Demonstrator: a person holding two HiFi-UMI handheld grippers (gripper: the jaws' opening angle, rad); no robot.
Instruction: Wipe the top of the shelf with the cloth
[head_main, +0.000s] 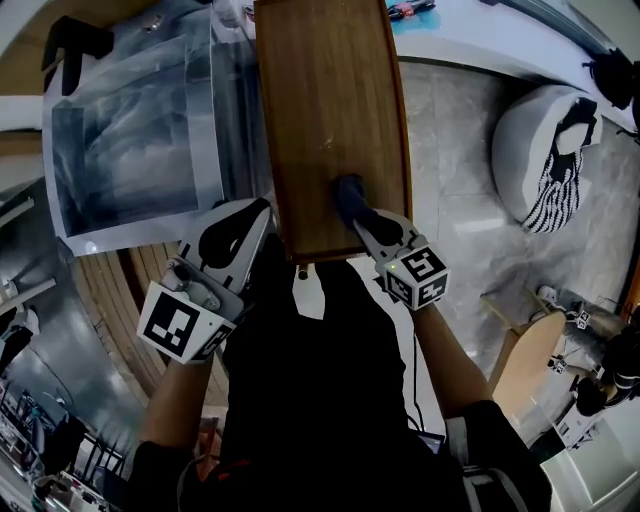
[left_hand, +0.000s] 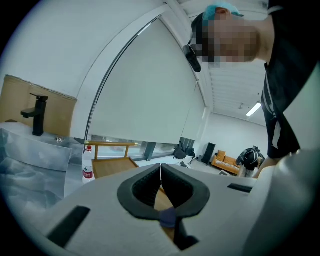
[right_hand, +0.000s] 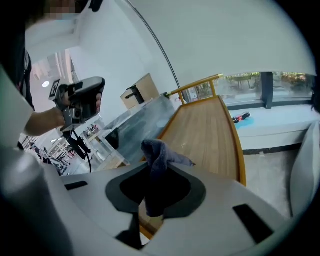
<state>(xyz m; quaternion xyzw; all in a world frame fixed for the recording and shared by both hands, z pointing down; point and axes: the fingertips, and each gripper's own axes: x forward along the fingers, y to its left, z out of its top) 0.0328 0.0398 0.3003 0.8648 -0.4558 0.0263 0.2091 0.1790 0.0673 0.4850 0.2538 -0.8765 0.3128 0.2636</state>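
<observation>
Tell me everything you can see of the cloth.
The cloth is a small dark blue-grey rag, soft and fuzzy-looking, crumpled into a wad. The right tool is shut on it: a rumpled tuft sticks out past the jaws, and the rest hangs bunched between them. In the head view it sits over the near end of the wooden shelf top, seemingly pressed against the wood. Nothing else touches it.

The cloth (head_main: 349, 194) lies on the shelf (head_main: 325, 100) at its near end, plastic sheeting (head_main: 130, 150) leftward.
</observation>
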